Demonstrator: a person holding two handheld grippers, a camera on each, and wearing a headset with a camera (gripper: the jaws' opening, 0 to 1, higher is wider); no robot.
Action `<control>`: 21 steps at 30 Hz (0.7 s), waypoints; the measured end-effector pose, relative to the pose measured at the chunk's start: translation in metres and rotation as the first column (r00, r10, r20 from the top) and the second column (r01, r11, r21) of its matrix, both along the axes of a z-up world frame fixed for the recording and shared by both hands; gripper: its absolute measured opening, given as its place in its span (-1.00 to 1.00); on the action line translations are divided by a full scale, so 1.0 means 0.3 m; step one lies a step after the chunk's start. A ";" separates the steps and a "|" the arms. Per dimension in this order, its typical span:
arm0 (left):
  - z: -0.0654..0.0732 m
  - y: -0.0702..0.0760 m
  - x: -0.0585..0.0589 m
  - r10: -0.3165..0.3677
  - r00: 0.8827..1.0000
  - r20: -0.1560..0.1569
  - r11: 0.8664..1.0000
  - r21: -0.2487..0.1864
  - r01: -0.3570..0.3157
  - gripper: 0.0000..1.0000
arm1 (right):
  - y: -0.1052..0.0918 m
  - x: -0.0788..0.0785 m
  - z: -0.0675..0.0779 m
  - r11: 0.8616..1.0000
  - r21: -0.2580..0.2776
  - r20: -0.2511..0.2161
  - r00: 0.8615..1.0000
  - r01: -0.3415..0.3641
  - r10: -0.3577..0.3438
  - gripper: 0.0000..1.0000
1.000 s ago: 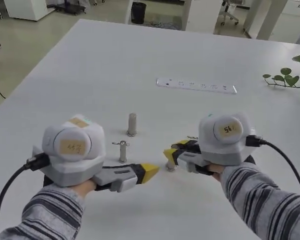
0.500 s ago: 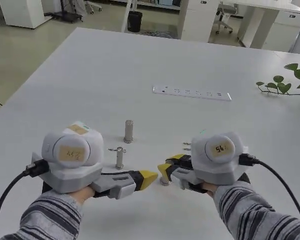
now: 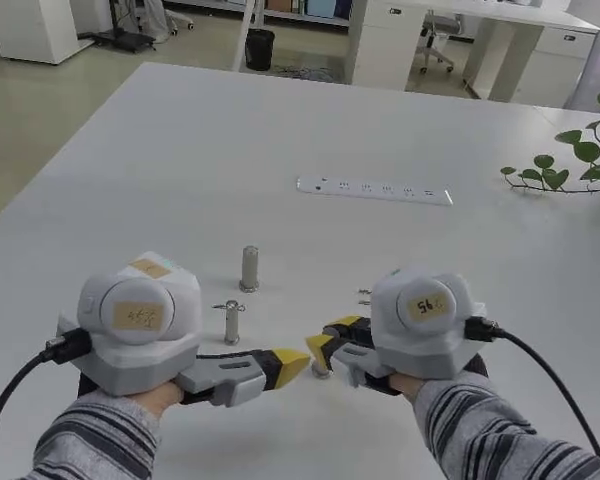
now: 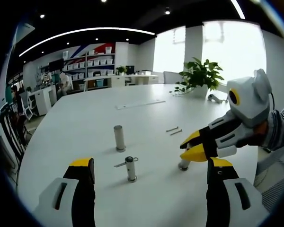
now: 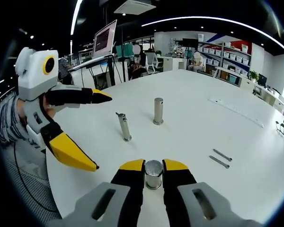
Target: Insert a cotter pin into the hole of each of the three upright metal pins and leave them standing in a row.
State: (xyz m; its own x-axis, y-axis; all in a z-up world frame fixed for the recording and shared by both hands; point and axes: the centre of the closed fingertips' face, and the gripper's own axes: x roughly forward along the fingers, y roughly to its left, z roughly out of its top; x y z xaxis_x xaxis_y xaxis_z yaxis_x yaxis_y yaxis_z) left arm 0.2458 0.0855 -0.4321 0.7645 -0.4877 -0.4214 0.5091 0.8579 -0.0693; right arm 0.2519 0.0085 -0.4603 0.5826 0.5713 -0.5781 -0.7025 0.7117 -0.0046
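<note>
Cotter pins, 2 of them, lie loose on the tabletop just past your right gripper, whose fingers pinch the near metal pin upright. The middle pin already carries its own cotter, and the far pin stands bare. Your left gripper hangs close by with its fingers spread wide and nothing between them.

I judge this step to be fitting pin 3. Hold the right hand steady and leave the pin's top exposed. Its cross hole is too small to make out, so turn it toward your left hand first. Take 1 loose cotter by its looped end, come in level, and push straight without tipping the pin. Then set it in line with the other 2.
</note>
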 end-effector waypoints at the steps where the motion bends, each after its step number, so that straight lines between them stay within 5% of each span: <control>1: -0.001 0.000 0.001 -0.002 1.000 0.001 1.000 0.004 0.002 0.97 | 0.001 0.000 0.001 1.000 0.011 -0.005 1.000 0.002 -0.002 -0.79; 10: 0.002 0.009 0.006 0.009 1.000 0.005 1.000 0.003 -0.009 0.97 | 0.001 -0.039 0.021 0.998 0.040 -0.037 0.998 -0.045 0.046 -0.48; 21: 0.001 -0.002 0.005 -0.003 1.000 0.005 1.000 0.008 0.003 0.97 | -0.106 -0.074 0.022 0.993 -0.033 -0.045 0.993 -0.112 0.111 -0.42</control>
